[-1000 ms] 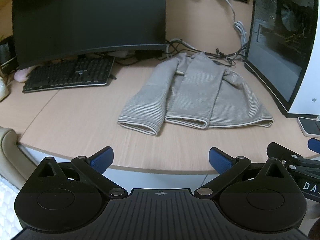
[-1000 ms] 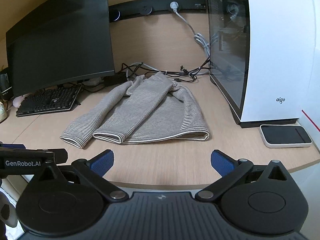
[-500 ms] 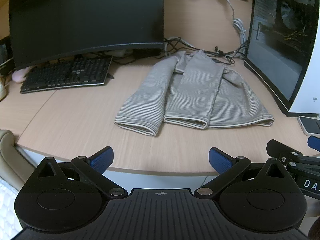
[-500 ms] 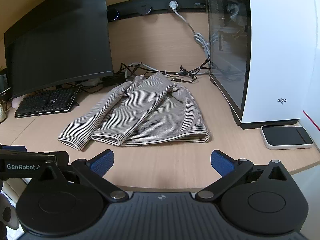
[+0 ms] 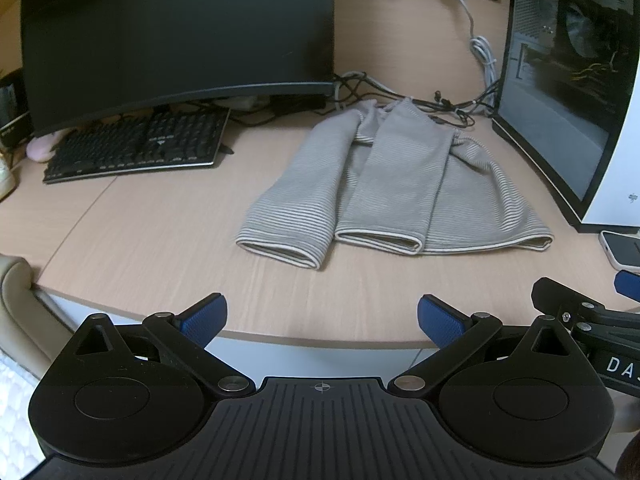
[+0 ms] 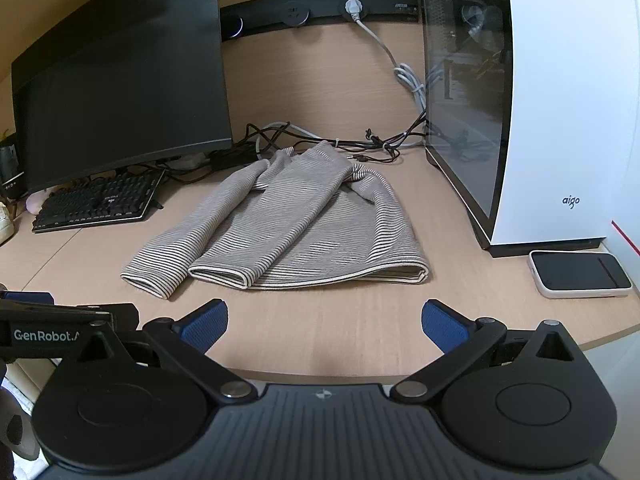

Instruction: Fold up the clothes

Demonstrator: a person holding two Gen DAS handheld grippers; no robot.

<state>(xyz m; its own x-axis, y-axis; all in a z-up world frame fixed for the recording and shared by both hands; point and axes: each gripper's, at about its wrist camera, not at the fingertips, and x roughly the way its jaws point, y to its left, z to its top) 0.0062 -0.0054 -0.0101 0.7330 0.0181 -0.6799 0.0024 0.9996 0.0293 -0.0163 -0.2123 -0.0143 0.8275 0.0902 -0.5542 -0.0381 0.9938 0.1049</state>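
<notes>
A: Position of the garment?

B: Striped grey sweater [image 5: 404, 184] lies flat on the wooden desk [image 5: 160, 240], both sleeves folded down over the body, cuffs toward the near edge. Left cuff sits just beside the other, partly off the body onto bare wood. Collar end touches the cable tangle [image 6: 360, 148] at the back.

A: Grippers?

B: Left gripper [image 5: 322, 316] hovers over the near desk edge, jaws wide, nothing between the blue pads [image 5: 202, 316]. Right gripper [image 6: 324, 320] likewise: jaws wide, empty, near edge, well short of the hem.

A: Surroundings?

B: Dark monitor [image 5: 176, 36] and keyboard [image 5: 136, 146] left of the sweater; white PC case [image 6: 540, 112] right, apart from it. Phone [image 6: 580, 274] lies face-up just in front of the case.
</notes>
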